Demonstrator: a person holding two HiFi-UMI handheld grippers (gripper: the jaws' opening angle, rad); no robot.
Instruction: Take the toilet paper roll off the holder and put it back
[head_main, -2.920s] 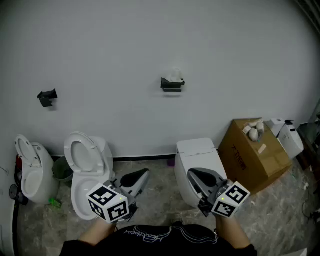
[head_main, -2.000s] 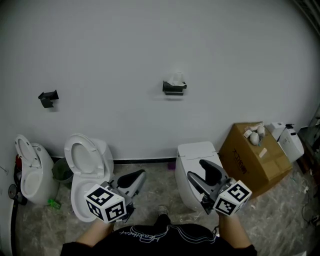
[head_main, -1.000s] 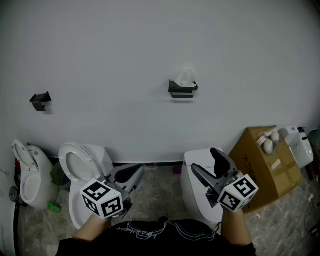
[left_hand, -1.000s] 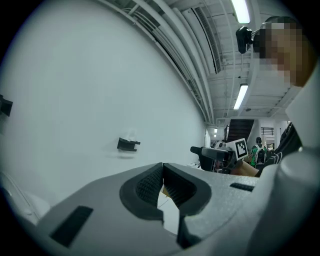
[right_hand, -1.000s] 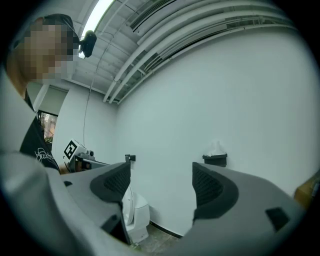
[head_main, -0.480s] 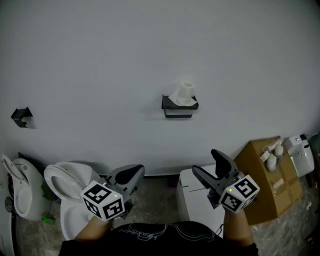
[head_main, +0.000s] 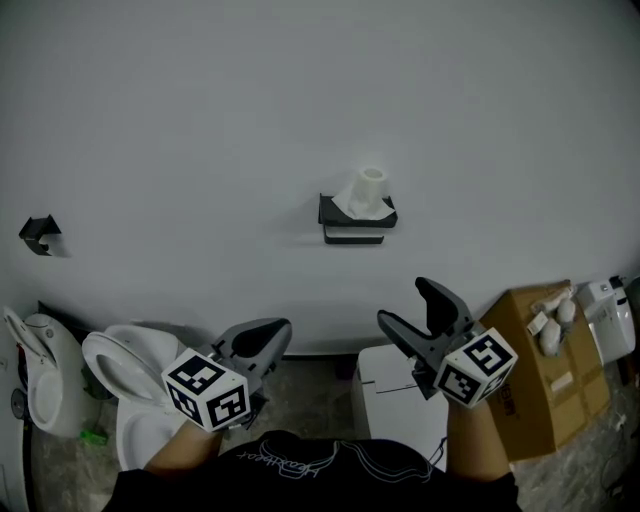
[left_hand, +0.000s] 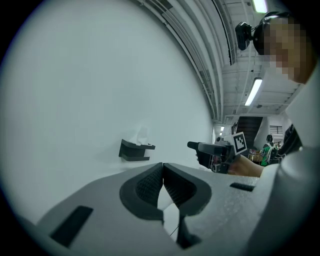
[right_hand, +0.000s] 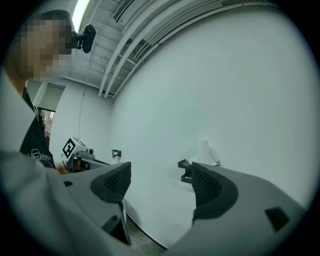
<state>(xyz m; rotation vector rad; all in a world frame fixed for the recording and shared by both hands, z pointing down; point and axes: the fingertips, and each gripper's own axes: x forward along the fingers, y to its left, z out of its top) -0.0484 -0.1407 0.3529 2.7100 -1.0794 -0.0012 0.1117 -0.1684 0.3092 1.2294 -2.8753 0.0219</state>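
A white toilet paper roll (head_main: 366, 192) stands upright on a black wall-mounted holder (head_main: 355, 220) on the pale wall; it also shows as the roll (right_hand: 202, 150) on the holder (right_hand: 186, 171) and, small, the holder (left_hand: 134, 149). My left gripper (head_main: 262, 340) is low at the left, shut with nothing between its jaws. My right gripper (head_main: 412, 308) is open and empty, below and right of the holder, well short of it.
A second black holder (head_main: 40, 234) hangs at the far left of the wall. Below are an open toilet (head_main: 125, 380), another toilet (head_main: 35, 375) at the left edge, a closed white toilet (head_main: 400, 395) and a cardboard box (head_main: 545, 375) with small items on it.
The view has tilted up and come closer to the wall, so the holder sits nearer the centre. Both grippers have risen slightly; the right one now points up toward the holder.
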